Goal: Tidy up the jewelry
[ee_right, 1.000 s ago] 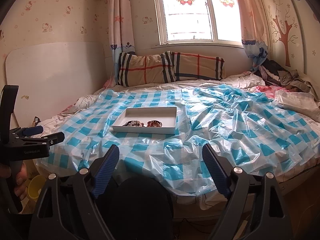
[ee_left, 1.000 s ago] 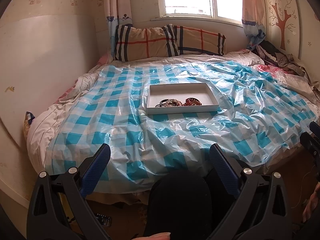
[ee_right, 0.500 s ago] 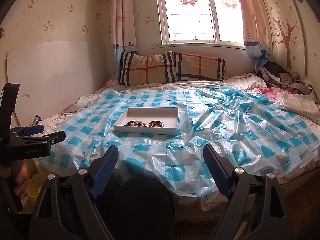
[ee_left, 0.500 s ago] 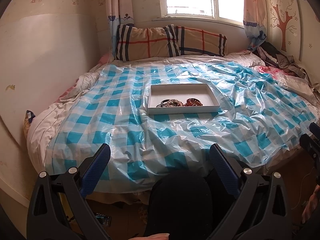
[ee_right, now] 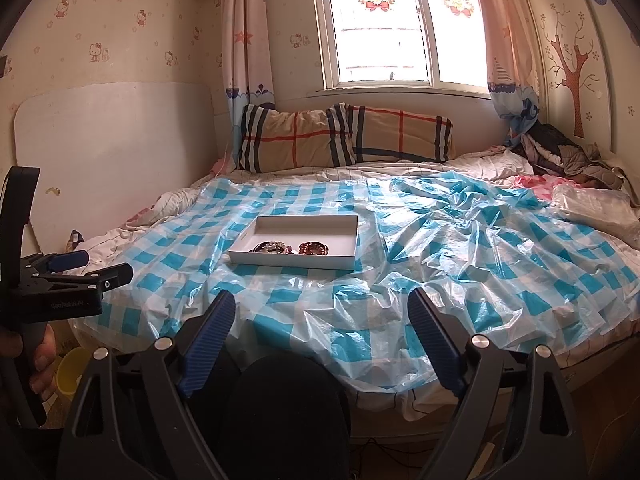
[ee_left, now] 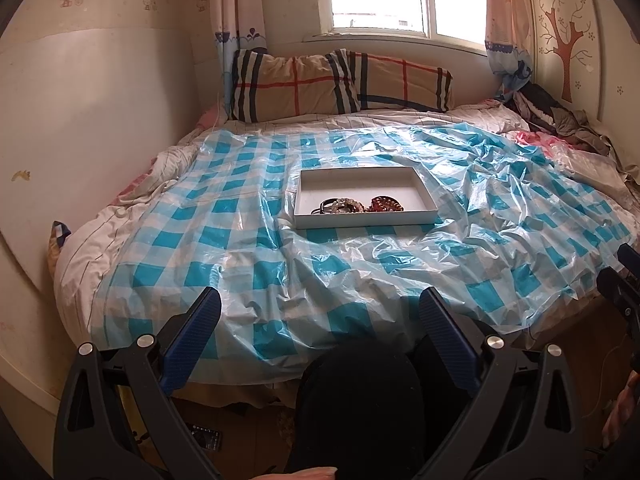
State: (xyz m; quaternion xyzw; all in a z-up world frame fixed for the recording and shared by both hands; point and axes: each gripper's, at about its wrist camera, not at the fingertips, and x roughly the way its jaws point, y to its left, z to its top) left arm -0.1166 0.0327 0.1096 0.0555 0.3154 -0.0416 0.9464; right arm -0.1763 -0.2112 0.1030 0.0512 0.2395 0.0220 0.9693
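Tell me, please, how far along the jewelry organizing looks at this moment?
Barely begun. Done: nothing visible; the bracelets lie heaped at the near edge of the white tray on the bed. In hand: nothing; left gripper and right gripper hang open short of the bed. Left: reaching the tray and sorting every piece.

Tray [ee_left: 425,189] mid-bed on the plastic sheet [ee_left: 248,248], jewelry [ee_left: 356,205] in its near half (bunched up), pillows [ee_left: 340,80] behind the tray, clothes pile [ee_left: 556,114] off behind-right.
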